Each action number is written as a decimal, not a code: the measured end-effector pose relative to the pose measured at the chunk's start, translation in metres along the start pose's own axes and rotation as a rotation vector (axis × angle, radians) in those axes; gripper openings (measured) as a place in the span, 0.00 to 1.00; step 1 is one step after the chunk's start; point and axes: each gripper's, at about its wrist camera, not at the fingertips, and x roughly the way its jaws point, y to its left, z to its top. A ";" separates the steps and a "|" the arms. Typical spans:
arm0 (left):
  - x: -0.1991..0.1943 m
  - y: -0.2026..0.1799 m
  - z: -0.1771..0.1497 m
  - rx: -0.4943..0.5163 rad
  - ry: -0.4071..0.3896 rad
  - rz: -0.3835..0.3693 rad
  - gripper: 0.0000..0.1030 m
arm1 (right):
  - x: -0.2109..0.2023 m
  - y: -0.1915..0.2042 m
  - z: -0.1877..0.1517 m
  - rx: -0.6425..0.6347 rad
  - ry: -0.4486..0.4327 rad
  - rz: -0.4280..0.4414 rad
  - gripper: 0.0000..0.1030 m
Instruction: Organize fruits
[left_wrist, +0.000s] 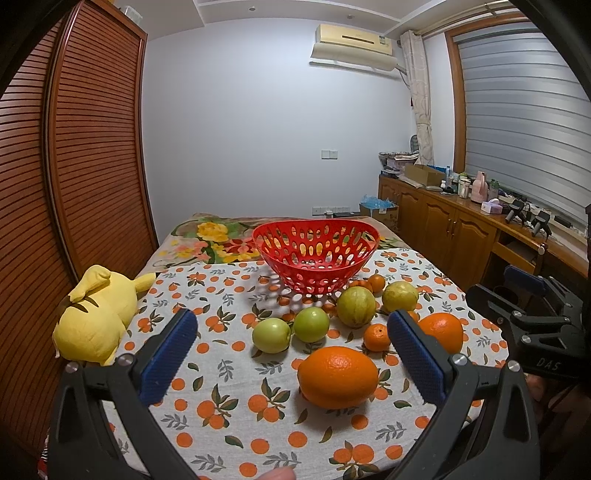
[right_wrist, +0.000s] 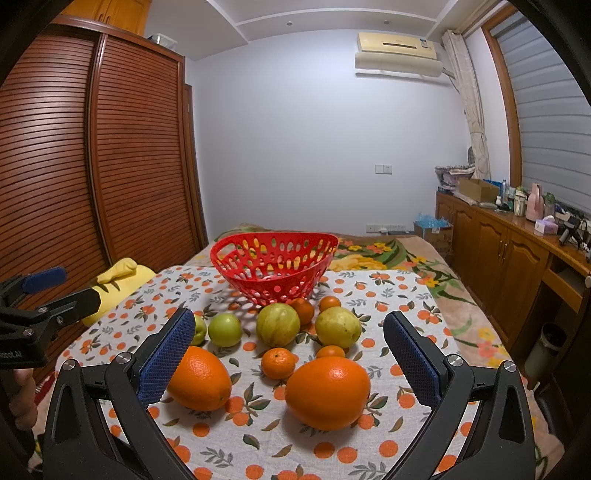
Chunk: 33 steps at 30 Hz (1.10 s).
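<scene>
Red basket (left_wrist: 316, 254): no fruit inside | fruits on cloth (left_wrist: 229, 402) | left gripper (left_wrist: 291, 354): released | right gripper (right_wrist: 288, 354): released

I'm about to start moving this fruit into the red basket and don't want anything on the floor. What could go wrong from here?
1. The big orange between the right gripper jaws is round and smooth, so it may squirt out or roll toward the table edge.
2. Fruit is crowded: reaching for the green apple could nudge its neighbours.
3. The red basket looks light with a narrow base, so a dropped fruit might tip it.
</scene>
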 end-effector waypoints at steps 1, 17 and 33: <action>0.000 0.000 0.000 0.000 0.000 -0.001 1.00 | 0.000 0.000 0.000 -0.001 0.000 0.000 1.00; 0.001 0.000 0.001 0.003 -0.001 0.005 1.00 | -0.001 0.000 0.002 -0.003 -0.002 0.005 1.00; 0.044 0.004 -0.024 0.000 0.115 -0.037 1.00 | 0.017 -0.011 -0.015 0.003 0.060 0.005 1.00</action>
